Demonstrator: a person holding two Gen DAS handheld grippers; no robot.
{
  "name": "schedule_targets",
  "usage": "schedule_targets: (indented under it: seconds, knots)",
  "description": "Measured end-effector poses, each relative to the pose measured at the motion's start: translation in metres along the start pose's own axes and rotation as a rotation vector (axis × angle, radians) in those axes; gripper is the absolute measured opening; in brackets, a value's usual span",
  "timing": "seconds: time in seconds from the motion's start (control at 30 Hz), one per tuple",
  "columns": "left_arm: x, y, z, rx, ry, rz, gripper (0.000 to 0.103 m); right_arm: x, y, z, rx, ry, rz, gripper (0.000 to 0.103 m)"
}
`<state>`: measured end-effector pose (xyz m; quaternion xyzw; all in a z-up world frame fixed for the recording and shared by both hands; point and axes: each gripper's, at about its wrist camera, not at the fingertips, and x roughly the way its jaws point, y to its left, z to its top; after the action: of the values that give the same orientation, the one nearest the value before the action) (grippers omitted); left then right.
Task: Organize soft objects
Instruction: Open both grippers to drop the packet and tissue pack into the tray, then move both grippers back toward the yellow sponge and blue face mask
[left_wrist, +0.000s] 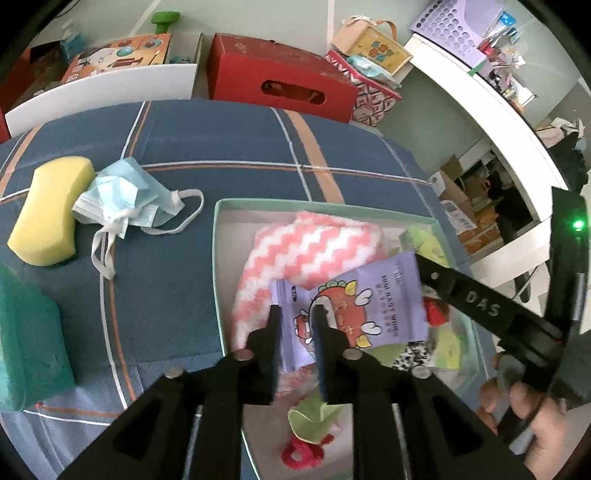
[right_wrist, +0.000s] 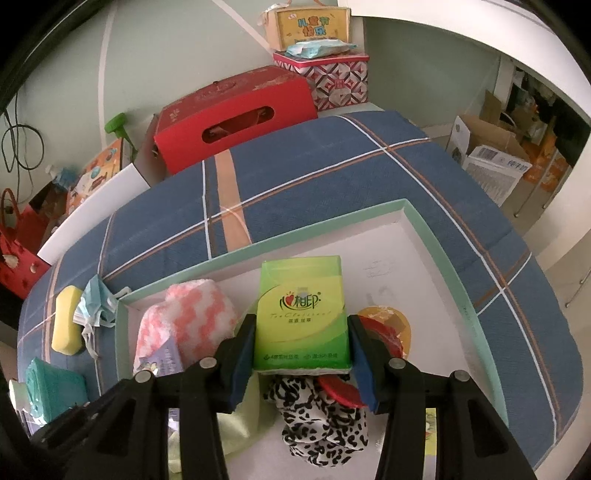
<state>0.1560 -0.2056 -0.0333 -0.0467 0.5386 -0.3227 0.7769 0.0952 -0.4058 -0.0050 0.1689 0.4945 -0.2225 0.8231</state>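
My left gripper (left_wrist: 297, 314) is shut on a purple pack of baby wipes (left_wrist: 354, 306), held over a green-rimmed white tray (left_wrist: 218, 258). My right gripper (right_wrist: 301, 339) is shut on a green tissue pack (right_wrist: 301, 314) above the same tray (right_wrist: 417, 225). In the tray lie a pink-and-white fluffy cloth (left_wrist: 295, 254), a black-and-white spotted cloth (right_wrist: 325, 421) and a pale green cloth (left_wrist: 314, 417). On the blue checked cover outside it lie a yellow sponge (left_wrist: 51, 210), a blue face mask (left_wrist: 125, 195) and a teal tissue pack (left_wrist: 29, 343).
A red box (left_wrist: 277, 77) stands behind the blue-covered surface, with patterned boxes (right_wrist: 332, 81) stacked beside it. A white board (left_wrist: 103, 92) and toy boxes stand at the far left. A white desk (left_wrist: 498, 118) runs along the right. The right half of the tray shows bare white floor (right_wrist: 399, 266).
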Motion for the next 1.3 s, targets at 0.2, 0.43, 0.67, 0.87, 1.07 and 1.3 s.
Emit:
schedule_targets:
  seconds: [0.2,0.43,0.67,0.87,1.07,1.3]
  knots:
    - [-0.029,0.001,0.006,0.003,-0.051,0.015,0.034,-0.016,0.000,0.001,-0.009,-0.028,-0.022,0.060]
    - [-0.056,0.027,0.014,-0.055,-0.111,0.159,0.048,-0.038,0.004,0.001,-0.035,-0.060,-0.037,0.060]
    - [-0.066,0.054,0.017,-0.104,-0.122,0.297,0.071,-0.046,0.017,0.000,-0.091,-0.060,-0.052,0.069]
    - [-0.072,0.065,0.019,-0.110,-0.143,0.365,0.087,-0.039,0.023,-0.002,-0.120,-0.040,-0.064,0.086]
    - [-0.082,0.064,0.020,-0.098,-0.189,0.370,0.091,-0.040,0.022,-0.004,-0.113,-0.049,-0.077,0.103]
    - [-0.086,0.058,0.021,-0.081,-0.225,0.373,0.094,-0.040,0.023,-0.004,-0.110,-0.063,-0.075,0.103]
